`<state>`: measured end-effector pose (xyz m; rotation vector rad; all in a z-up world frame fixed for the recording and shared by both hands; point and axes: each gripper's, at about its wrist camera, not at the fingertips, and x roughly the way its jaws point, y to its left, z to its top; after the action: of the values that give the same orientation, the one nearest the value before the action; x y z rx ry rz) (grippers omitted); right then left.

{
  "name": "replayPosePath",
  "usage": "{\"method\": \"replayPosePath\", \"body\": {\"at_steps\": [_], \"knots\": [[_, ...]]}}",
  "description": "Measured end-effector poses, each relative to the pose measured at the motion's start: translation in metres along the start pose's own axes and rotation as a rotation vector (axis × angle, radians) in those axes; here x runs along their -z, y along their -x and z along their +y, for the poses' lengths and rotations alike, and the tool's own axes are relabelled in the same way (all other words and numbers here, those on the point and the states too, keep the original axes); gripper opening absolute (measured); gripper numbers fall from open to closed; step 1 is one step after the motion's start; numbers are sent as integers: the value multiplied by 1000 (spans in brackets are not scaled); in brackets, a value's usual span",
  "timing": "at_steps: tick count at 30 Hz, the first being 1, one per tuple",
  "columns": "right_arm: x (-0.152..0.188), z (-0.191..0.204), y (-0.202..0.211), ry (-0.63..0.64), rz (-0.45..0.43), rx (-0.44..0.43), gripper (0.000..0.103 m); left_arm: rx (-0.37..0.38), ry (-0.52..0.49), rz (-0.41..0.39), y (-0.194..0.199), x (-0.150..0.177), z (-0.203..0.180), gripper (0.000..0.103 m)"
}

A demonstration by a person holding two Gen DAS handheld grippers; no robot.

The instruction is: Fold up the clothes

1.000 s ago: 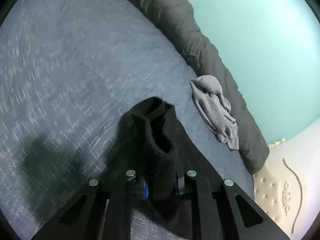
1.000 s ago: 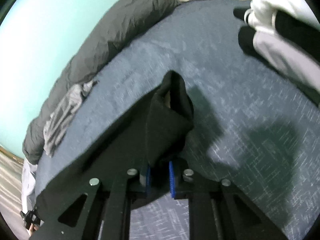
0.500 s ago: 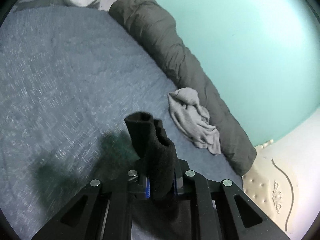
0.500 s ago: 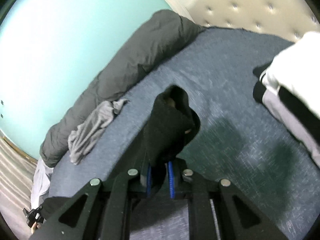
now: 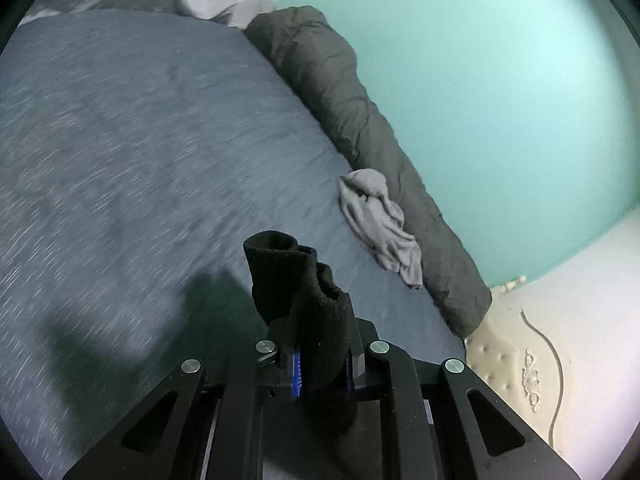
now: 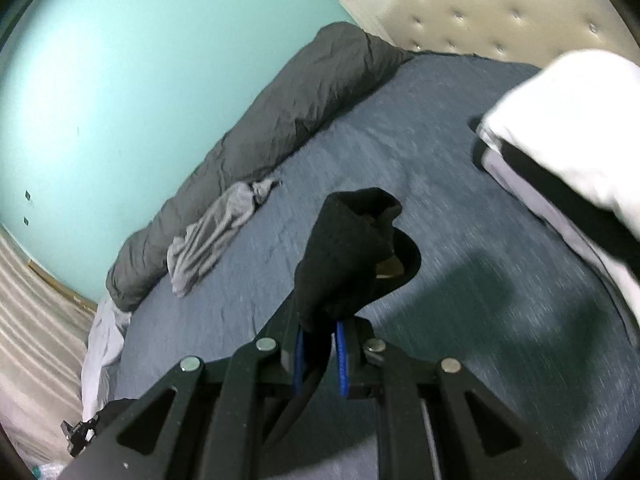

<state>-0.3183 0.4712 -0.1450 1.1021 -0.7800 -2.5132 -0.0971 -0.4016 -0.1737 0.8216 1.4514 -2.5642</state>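
Left gripper (image 5: 322, 368) and right gripper (image 6: 320, 354) each clamp the black garment (image 6: 344, 256) above the bed (image 5: 140, 152).

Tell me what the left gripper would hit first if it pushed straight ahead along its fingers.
Probably the blue bedsheet: the left gripper, shut on the black garment, points down across open bed. The crumpled grey garment lies off to the right. Depth is unclear.

Home bedroom — bed (image 5: 160, 140), tufted headboard (image 6: 500, 8), rolled duvet (image 6: 280, 100).
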Motion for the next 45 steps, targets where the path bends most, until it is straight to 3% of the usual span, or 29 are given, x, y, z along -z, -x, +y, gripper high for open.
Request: {"method": "replayPosePath", "body": {"at_steps": [10,16,21,23,32,37,42,45], "knots": [[76,-60,11,-18,103,77,12,-98,74,72,41,61,75,15],[95,-89,1,-48,162,120,14,-168,118,111,44,76,107,15],[105,-95,-4,35,197,220,23,-225,140,151,45,83,118,18],[106,-100,1,33,184,243,31,-238,131,143,51,82,118,19],[102,-122,39,43,115,326,31,-273,42,89,83,74,91,19],[99,-114,47,60,101,265,31,-244,-53,104,83,78,57,19],[106,-106,30,69,129,214,31,-188,-128,145,58,96,20,19],[113,-112,17,72,167,267,31,-166,-175,178,34,113,3,19]]}}
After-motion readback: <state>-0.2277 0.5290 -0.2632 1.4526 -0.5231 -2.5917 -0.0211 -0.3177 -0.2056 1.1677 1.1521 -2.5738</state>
